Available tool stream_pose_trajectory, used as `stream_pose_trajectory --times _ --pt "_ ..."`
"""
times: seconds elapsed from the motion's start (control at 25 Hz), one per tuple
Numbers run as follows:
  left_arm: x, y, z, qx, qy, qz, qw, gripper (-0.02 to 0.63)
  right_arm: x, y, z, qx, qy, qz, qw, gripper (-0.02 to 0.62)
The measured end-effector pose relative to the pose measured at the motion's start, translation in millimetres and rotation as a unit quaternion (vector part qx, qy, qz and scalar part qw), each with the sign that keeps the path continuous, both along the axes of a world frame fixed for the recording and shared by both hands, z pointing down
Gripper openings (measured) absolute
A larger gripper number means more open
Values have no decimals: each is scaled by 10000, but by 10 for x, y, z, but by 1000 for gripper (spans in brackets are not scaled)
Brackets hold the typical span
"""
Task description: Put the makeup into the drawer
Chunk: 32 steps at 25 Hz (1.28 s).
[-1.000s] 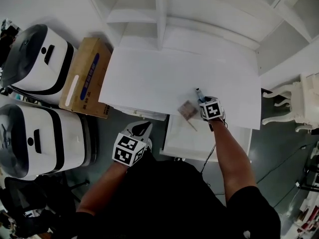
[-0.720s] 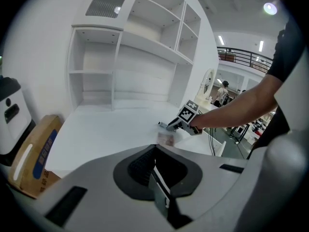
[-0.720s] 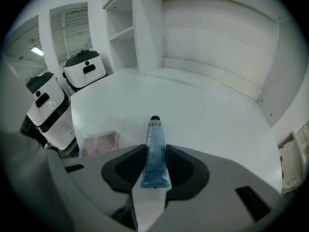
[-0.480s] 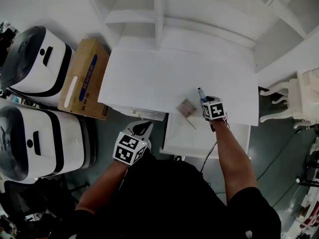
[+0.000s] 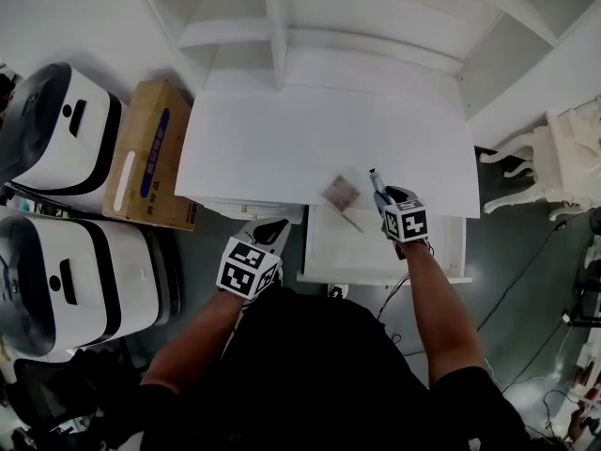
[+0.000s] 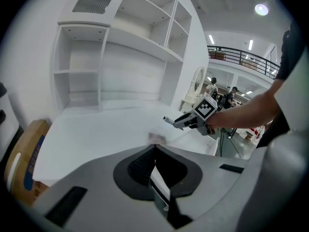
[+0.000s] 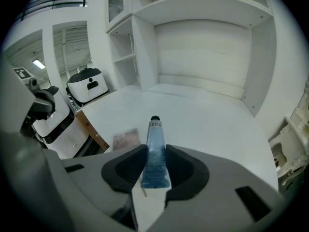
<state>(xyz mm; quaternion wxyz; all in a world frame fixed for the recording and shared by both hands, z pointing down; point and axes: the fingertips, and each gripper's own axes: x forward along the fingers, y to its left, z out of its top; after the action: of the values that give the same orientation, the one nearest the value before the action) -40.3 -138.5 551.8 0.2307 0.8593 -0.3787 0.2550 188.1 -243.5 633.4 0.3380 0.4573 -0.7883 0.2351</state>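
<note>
My right gripper (image 5: 383, 198) is shut on a blue makeup tube (image 7: 154, 149), which lies between the jaws with its black cap pointing forward. In the head view the blue tube (image 5: 377, 181) hangs over the desk's front edge, above the open white drawer (image 5: 376, 276). A small pink makeup palette (image 5: 341, 194) lies on the white desk top (image 5: 282, 148) just left of it; the palette (image 7: 125, 139) also shows in the right gripper view. My left gripper (image 5: 272, 228) is shut and empty, low in front of the desk, left of the drawer.
White shelves (image 5: 282, 17) rise behind the desk. A cardboard box (image 5: 146, 153) and two white appliances (image 5: 56, 125) (image 5: 66, 271) stand on the floor to the left. A white chair (image 5: 563, 158) stands at the right.
My right gripper has lifted and drawn back toward me with the tube, from beside the palette to over the drawer. The left gripper has stayed put.
</note>
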Motion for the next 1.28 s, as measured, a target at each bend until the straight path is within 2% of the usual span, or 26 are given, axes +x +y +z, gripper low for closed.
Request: stream_pose_trajectory --times 0.24,0.4,0.52,0.72,1.04,1.28 --pt "93 -39 51 -15 -31 147 9999 11 -14 413 -113 81 -16 -292 9995 141" --pt "120 -75 78 -34 -59 179 9998 11 -164 773 18 -114 78 -781 9968 141" --pt "101 -83 89 -40 -61 148 9999 11 -313 1071 240 -352 307 -1303 9904 141" --pt "39 -71 101 -92 -77 33 9999 11 -558 1295 702 -664 832 -2103 9718 141" --pt "-70 -11 15 -94 -85 -159 9998 11 -701 1160 1352 -1091 1308 -2294 9583 141" --pt "-239 47 2 -135 -180 -326 9992 11 -812 1052 1615 -1259 1439 -2356 9529 141"
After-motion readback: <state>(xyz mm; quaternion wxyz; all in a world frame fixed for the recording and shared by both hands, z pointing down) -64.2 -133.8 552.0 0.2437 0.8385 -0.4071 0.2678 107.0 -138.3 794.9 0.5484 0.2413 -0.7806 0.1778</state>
